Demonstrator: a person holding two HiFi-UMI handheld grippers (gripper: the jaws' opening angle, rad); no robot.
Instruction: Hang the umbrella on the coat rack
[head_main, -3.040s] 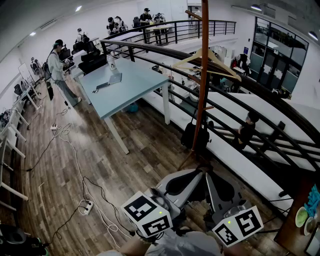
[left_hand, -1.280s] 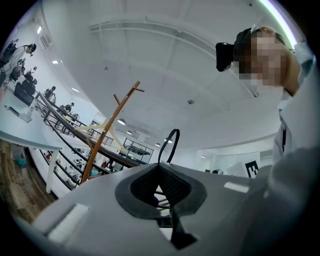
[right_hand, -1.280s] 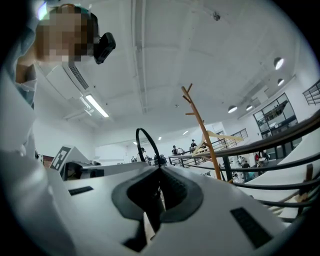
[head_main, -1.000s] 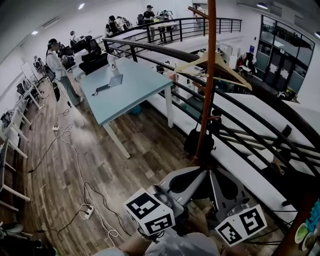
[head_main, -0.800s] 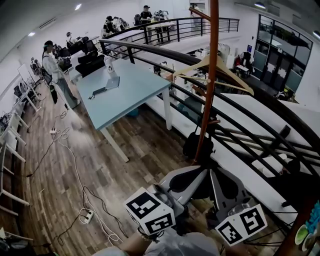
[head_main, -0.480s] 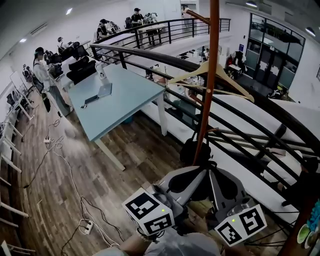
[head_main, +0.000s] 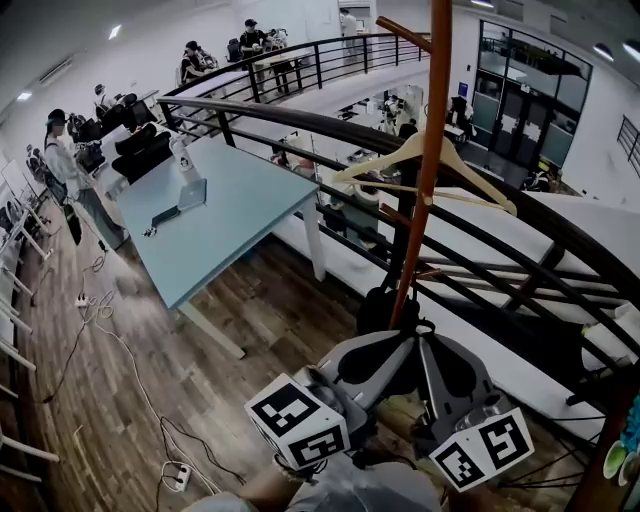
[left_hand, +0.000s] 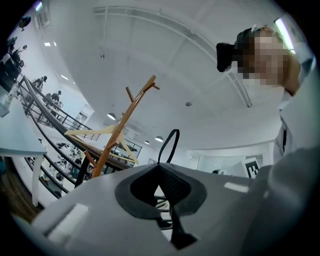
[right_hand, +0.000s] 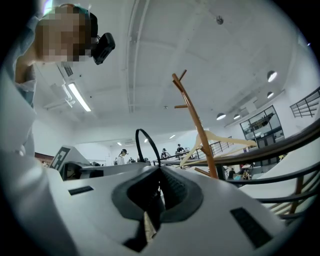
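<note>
The wooden coat rack (head_main: 428, 160) stands by the railing, with a wooden hanger (head_main: 420, 160) on one peg and a black bag (head_main: 385, 308) at its foot. Low in the head view, my left gripper (head_main: 404, 346) and right gripper (head_main: 424, 346) meet tip to tip just in front of the pole's base. Both are shut on the umbrella, which is mostly hidden between them. Its black strap loop (left_hand: 170, 144) sticks up past the left gripper (left_hand: 161, 168). The same strap loop (right_hand: 147, 144) rises past the right gripper (right_hand: 160, 170), with the coat rack (right_hand: 196, 125) beyond.
A black railing (head_main: 330, 122) curves behind the rack, with a drop to a lower floor beyond it. A pale blue table (head_main: 215, 225) with a laptop (head_main: 180, 200) stands left. Cables and a power strip (head_main: 180, 476) lie on the wooden floor. People stand far left and at the back.
The head view has shifted, so the coat rack stands nearer and more upright above the grippers. Both grippers keep their joined pose at the bottom of the view.
</note>
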